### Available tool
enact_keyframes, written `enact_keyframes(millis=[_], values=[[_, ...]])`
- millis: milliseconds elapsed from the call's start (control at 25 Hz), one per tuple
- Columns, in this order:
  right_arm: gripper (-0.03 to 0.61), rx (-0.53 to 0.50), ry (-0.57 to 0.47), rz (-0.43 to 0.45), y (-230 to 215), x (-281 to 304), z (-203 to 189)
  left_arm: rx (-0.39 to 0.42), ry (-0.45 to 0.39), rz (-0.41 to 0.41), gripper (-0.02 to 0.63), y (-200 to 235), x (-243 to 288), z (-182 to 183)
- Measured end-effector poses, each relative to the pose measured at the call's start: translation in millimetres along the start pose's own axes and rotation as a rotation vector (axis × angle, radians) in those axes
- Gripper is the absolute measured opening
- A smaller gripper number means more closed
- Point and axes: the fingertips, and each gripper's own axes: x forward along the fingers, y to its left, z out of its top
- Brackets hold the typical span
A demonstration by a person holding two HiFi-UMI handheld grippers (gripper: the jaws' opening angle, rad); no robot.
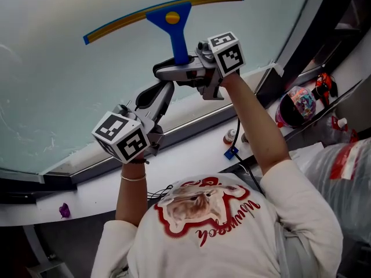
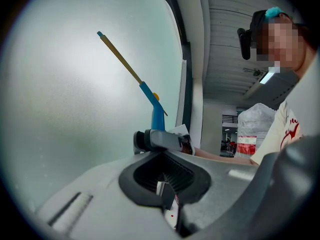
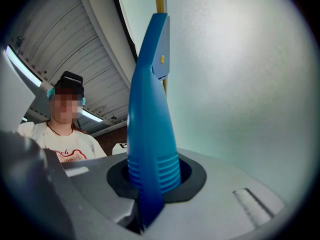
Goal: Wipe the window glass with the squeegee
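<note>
Head view shows the person from above, both arms lifted to the window glass (image 1: 64, 91). The blue squeegee (image 1: 173, 24) sits in the upper middle of the frame. Its long yellow-edged blade runs across the pane on a slant, the left end lower than the right, and it seems to lie against the glass. Its handle points down into the right gripper (image 1: 175, 68), just right of centre.

In the right gripper view, the right gripper (image 3: 152, 184) has its fingers closed round the ribbed foot of the squeegee (image 3: 149, 109), which rises straight up the middle of the frame with the glass (image 3: 245, 84) to the right.

The left gripper (image 1: 164, 88) sits lower and to the left in the head view, with its tip just beneath the right one; whether they touch I can't say. In its own view, the left gripper (image 2: 163, 178) has its fingers drawn together with nothing between them. Beyond them, at centre, are the right gripper (image 2: 159, 140) and the squeegee (image 2: 156, 111) against the pane (image 2: 60, 114).

Below the glass in the head view runs a white sill (image 1: 185, 158). A small purple thing (image 1: 64, 210) lies at the sill's lower-left end.
</note>
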Motion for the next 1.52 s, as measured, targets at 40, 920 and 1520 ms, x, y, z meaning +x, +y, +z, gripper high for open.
enact_keyframes(millis=[40,920,1520], values=[[0.063,0.003,0.000,0.001,0,0,-1,0.000,0.003,0.002,0.002,0,0,-1],[0.066,0.063,0.021,-0.011,-10,-9,-38,-0.058,0.046,0.009,0.002,1,1,-39],[0.072,0.134,0.005,-0.011,-16,-13,-64,-0.098,0.078,0.012,0.002,0,-1,-64]])
